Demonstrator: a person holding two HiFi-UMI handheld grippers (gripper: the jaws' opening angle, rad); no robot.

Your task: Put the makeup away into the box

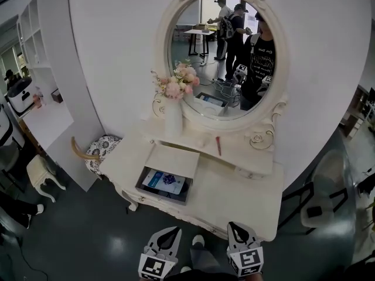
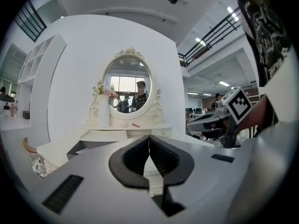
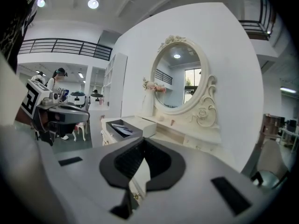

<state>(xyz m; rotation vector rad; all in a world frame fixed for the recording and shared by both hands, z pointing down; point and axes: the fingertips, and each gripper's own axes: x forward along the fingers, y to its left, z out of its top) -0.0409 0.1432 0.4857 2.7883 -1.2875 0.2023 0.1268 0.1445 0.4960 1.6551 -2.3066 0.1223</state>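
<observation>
- The left tongs (image 1: 173, 230) (image 2: 149, 137), nearest at the bottom edge, had their black jaws closed together on nothing and pointed at the cream dressing tabletop (image 1: 234, 195).
- The right tongs (image 1: 234, 225) (image 3: 143, 140) beside them were likewise pressed together and empty.
- An open white box with a dark inside (image 1: 159, 195) sat on the tabletop's left part, with a blue-and-white packet (image 1: 164, 182) in it.
- A white vase of pink flowers (image 1: 173, 119) stood behind the box.
- The slim pink makeup stick (image 1: 218, 146) lay on the raised shelf (image 1: 246, 151) under the ornate oval mirror (image 1: 220, 57), right of the vase and well apart from both tongs.
</observation>
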